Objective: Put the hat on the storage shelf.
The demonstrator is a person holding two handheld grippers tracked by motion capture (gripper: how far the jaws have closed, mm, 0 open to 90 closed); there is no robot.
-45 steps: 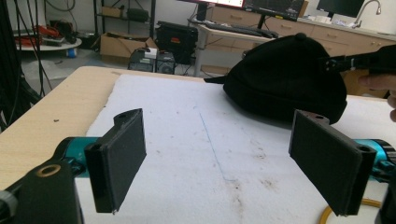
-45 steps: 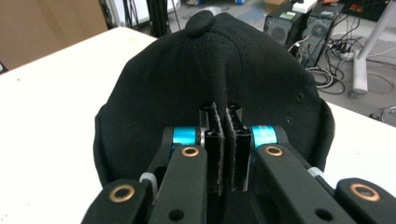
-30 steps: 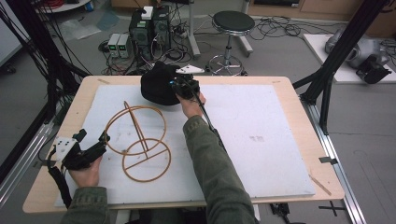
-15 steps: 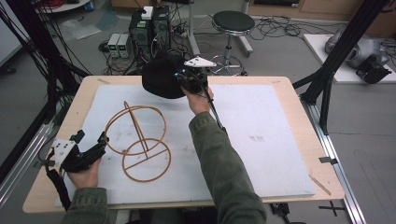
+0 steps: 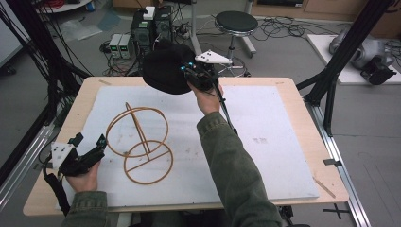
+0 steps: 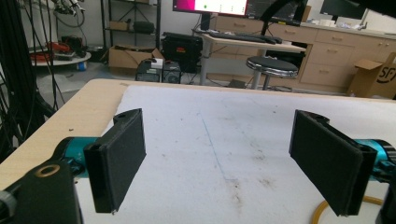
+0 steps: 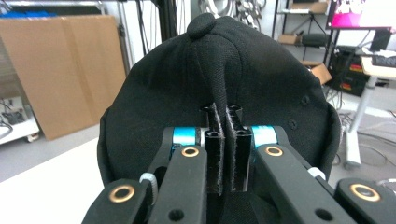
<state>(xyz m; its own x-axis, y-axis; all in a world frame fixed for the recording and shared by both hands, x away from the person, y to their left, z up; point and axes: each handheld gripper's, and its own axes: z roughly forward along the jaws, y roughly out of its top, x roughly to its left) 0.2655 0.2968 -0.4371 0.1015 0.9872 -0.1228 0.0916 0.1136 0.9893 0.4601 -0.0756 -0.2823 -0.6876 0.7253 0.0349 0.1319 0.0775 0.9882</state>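
The right claw [image 5: 189,72] was clenched on a fold of the black cap [image 5: 165,71], held above the tabletop's [image 5: 293,90] far edge, while the left claw [image 5: 90,153] waited released near the wooden ring stand [image 5: 139,142], so placing apparently remained.

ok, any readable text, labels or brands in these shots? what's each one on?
"SF": on the cardboard box at the right edge of the left gripper view; the lettering is cut off by the frame.
Monitor in the same view: bright screen, text too small to read.
Black cap held by the right gripper: no logo visible.
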